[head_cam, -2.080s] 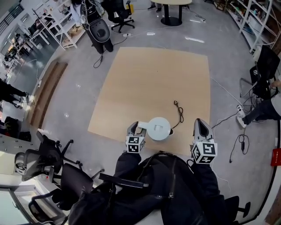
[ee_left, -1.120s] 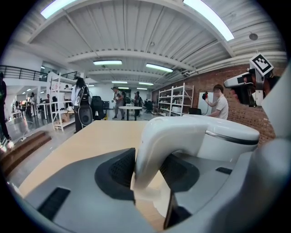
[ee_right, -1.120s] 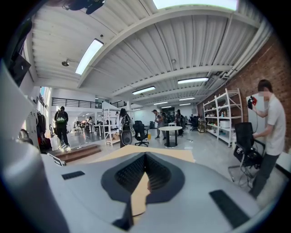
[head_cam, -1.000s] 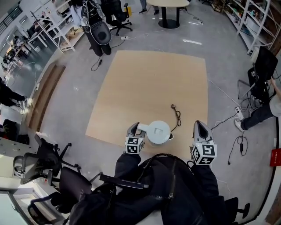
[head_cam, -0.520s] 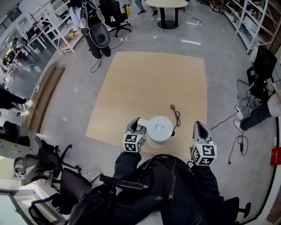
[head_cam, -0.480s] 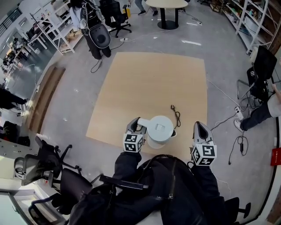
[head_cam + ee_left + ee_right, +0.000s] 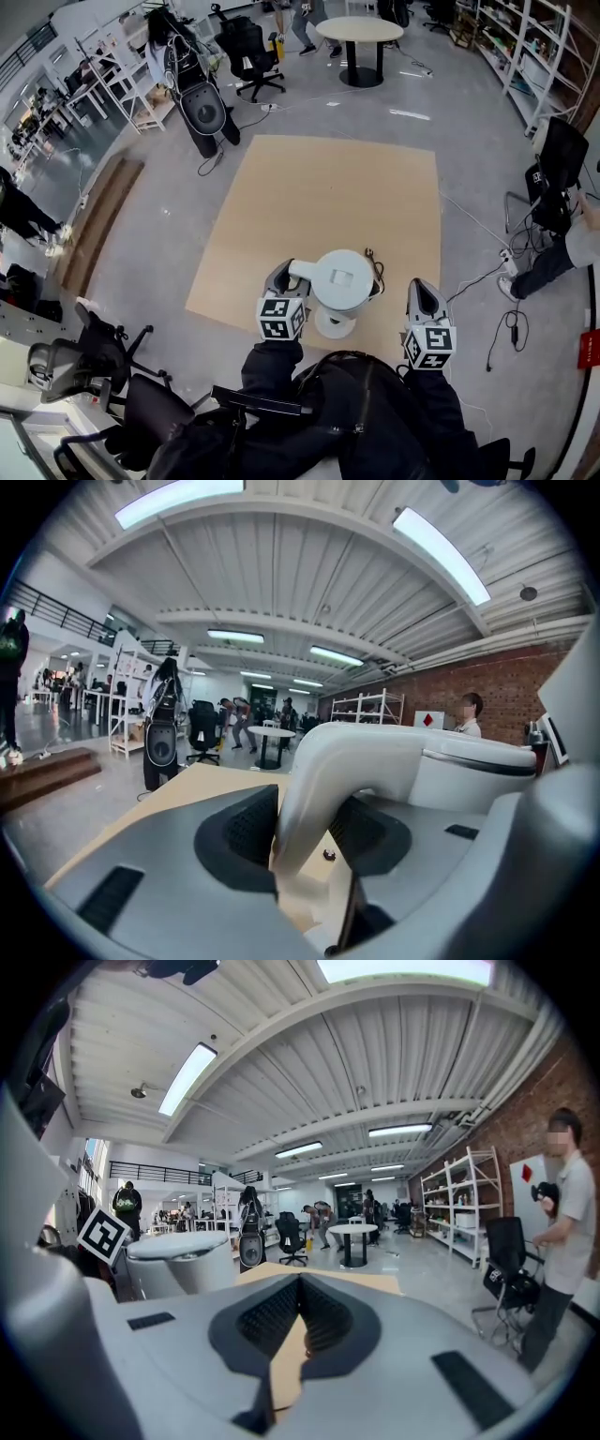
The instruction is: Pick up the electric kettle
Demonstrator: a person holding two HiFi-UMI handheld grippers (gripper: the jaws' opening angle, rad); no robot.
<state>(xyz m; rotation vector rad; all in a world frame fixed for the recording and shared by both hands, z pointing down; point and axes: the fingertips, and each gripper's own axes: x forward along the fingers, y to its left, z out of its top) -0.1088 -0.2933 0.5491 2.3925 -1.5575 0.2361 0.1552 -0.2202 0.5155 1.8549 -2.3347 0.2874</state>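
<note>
**Kettle (image 7: 342, 279) pinched by handle (image 7: 323, 771)**

Kettle hangs just right of the left gripper (image 7: 286, 278) fingers, which pinch its handle. Rigid smooth plastic, likely slippery; weight sits off-grip, may tilt. Empty right gripper (image 7: 418, 286) fingers pressed together.

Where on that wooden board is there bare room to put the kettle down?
The board is bare from its far edge to the lifted kettle. Crowded near edge: round base, black cord, left gripper, right gripper.

No words or numbers are legible; a white sign (image 7: 428, 720) well beyond the left tool (image 7: 298, 829) shows a red diamond.
</note>
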